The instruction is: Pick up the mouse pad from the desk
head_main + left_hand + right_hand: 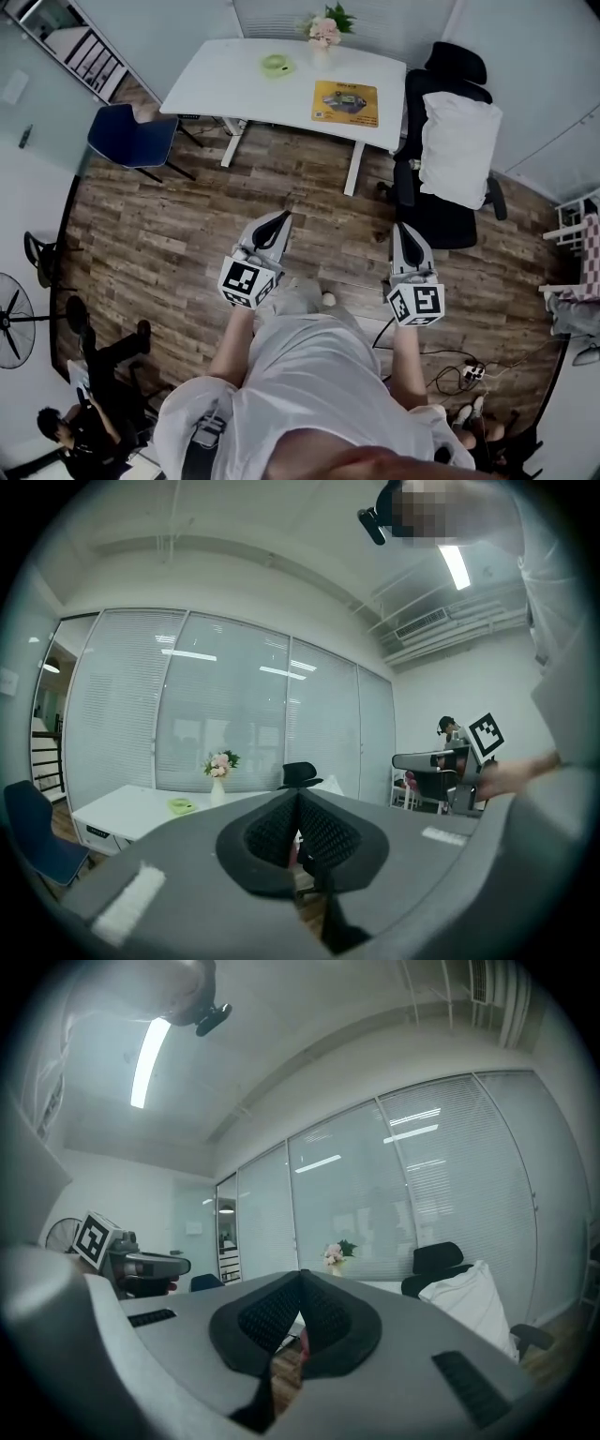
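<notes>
The yellow mouse pad (345,102) lies flat on the right part of the white desk (234,80) at the far side of the room. My left gripper (278,223) and right gripper (406,232) are held out over the wooden floor, well short of the desk, both pointing toward it. Each has its jaws together with nothing between them. In the left gripper view the gripper (298,797) points level at the desk (122,810), with the pad not visible. The right gripper (301,1277) also points level toward the room's far end.
A green tape roll (277,64) and a flower vase (324,34) stand on the desk. A black office chair with a white pillow (457,150) stands right of the desk, a blue chair (131,139) left of it. Cables and a power strip (469,373) lie on the floor.
</notes>
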`<state>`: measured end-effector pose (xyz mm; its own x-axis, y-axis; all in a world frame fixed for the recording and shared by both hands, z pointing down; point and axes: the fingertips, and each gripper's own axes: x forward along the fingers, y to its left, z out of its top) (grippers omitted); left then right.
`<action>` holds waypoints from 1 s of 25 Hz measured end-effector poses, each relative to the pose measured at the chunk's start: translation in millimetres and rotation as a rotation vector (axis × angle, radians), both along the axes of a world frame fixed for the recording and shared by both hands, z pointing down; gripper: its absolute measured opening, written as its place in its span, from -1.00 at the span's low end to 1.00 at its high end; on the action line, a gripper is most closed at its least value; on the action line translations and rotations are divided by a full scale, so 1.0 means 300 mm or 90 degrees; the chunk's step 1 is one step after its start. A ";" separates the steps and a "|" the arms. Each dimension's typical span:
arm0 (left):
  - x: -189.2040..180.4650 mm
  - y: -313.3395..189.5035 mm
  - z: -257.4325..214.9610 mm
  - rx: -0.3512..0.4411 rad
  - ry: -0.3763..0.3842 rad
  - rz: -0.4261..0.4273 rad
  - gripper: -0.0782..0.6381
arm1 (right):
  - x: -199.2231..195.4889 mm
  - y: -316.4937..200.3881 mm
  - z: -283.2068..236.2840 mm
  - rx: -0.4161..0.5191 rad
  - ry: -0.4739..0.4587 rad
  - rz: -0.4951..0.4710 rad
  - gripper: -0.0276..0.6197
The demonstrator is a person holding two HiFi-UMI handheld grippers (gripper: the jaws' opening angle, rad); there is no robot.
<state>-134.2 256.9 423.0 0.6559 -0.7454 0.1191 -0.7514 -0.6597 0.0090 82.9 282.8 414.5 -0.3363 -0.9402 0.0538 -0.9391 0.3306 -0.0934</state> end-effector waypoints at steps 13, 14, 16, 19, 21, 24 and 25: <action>0.065 -0.311 0.022 0.011 0.021 -0.028 -0.79 | 0.042 -0.345 0.029 -0.001 0.027 -0.047 -0.91; 0.064 -0.353 0.020 0.015 0.025 -0.029 -0.79 | 0.045 -0.394 0.023 0.003 0.033 -0.049 -0.91; 0.050 -0.447 0.011 0.023 0.033 -0.035 -0.79 | 0.040 -0.494 -0.001 0.013 0.048 -0.054 -0.91; 0.034 -0.597 -0.003 0.026 0.048 -0.045 -0.79 | 0.031 -0.640 -0.042 0.023 0.075 -0.063 -0.91; 0.041 -0.693 -0.017 0.025 0.064 -0.049 -0.79 | 0.032 -0.730 -0.049 0.021 0.093 -0.069 -0.91; 0.070 -0.828 -0.056 0.038 0.081 -0.037 -0.79 | 0.031 -0.854 -0.022 0.006 0.102 -0.078 -0.91; 0.086 -0.866 -0.066 0.044 0.084 -0.029 -0.79 | 0.034 -0.890 -0.012 0.002 0.104 -0.079 -0.91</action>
<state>-108.4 -3.0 403.1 0.6278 -0.7782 -0.0178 -0.7759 -0.6275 0.0653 93.1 15.9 410.9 -0.4367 -0.8923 0.1144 -0.8937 0.4449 0.0582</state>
